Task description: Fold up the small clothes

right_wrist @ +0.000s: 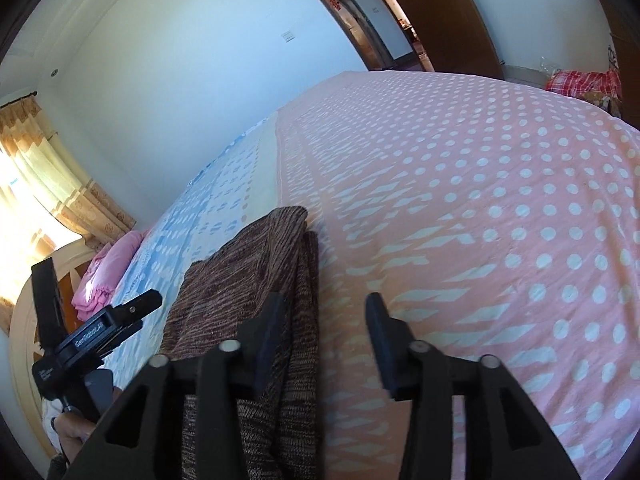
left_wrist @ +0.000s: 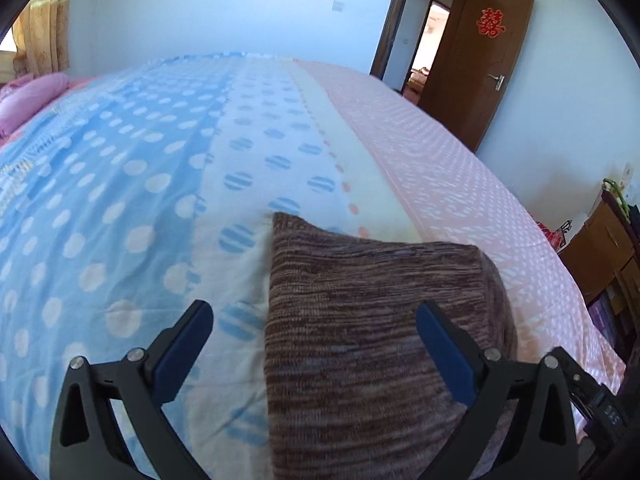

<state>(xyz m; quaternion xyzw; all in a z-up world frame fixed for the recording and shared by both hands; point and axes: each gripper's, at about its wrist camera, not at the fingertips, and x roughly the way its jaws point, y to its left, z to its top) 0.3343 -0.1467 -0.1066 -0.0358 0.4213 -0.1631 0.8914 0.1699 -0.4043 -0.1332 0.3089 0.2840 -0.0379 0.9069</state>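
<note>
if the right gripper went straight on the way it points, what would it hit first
Most likely the pink dotted sheet: the right gripper stands open, with the brown garment just off its left finger. Depth is unclear.

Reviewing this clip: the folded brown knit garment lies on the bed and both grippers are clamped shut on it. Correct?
Not quite. The brown knit garment does lie on the bed, but the left gripper and right gripper both stand open, as each wrist view shows.

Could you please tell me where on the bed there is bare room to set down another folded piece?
Pink dotted sheet right of the brown garment is bare; so is the blue dotted side left. Pink bedding crowds the headboard.
</note>
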